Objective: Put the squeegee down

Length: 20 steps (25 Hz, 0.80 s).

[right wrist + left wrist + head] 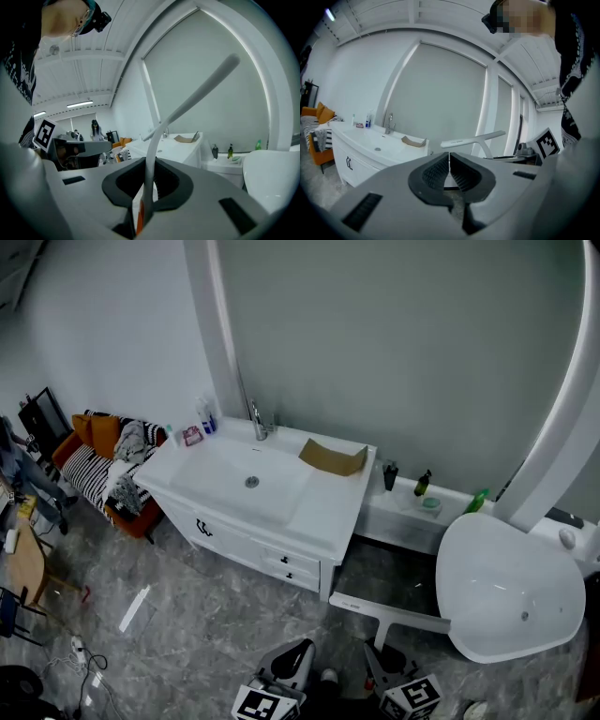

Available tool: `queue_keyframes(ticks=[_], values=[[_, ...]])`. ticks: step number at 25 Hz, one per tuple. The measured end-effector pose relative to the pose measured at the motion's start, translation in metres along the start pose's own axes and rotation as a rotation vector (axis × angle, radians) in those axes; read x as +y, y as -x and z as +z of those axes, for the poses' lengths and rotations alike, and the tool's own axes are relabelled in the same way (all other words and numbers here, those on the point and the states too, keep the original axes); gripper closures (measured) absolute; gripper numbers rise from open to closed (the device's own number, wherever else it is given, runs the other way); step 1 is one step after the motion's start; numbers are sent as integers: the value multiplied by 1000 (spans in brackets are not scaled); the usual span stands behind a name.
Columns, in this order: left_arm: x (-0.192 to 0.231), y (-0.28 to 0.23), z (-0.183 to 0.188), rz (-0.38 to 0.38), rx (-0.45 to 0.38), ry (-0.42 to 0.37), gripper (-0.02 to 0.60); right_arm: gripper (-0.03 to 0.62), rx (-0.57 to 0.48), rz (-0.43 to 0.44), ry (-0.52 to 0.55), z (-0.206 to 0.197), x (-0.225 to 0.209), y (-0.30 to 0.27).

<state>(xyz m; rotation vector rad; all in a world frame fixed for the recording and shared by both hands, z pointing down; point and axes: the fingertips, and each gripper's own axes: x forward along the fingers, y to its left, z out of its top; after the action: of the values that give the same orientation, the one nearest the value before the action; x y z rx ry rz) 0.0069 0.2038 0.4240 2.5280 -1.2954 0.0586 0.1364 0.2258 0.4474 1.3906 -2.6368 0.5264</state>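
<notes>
The white squeegee point(389, 610) hangs over the floor between the vanity and the bathtub, blade level, handle running down into my right gripper point(382, 659). In the right gripper view the jaws are shut on the squeegee's handle point(151, 173), and the blade point(201, 91) slants up to the right. My left gripper point(292, 659) is beside it at the bottom of the head view. Its pads point(440, 169) meet with nothing between them, and the squeegee point(473, 139) shows just beyond them to the right.
A white vanity point(319, 521) with sink, faucet point(258, 423) and a brown cardboard piece point(333, 457) stands ahead. A white bathtub point(506, 587) is at right, behind a ledge with bottles point(422, 486). An orange sofa point(94, 456) is at left. A person point(95, 129) stands far back.
</notes>
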Motion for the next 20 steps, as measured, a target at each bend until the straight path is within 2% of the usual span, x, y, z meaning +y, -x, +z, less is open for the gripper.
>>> queue_keyframes(ticks=[8, 15, 18, 20], values=[[31, -27, 14, -10, 8, 4, 571, 546, 25, -9, 1, 9, -8, -41], [64, -49, 33, -12, 3, 3, 571, 546, -2, -52, -17, 43, -14, -98], [88, -55, 50, -7, -9, -22, 571, 546, -20, -67, -19, 57, -9, -121], [102, -60, 56, 2, -11, -68, 571, 546, -30, -88, 13, 60, -9, -135]])
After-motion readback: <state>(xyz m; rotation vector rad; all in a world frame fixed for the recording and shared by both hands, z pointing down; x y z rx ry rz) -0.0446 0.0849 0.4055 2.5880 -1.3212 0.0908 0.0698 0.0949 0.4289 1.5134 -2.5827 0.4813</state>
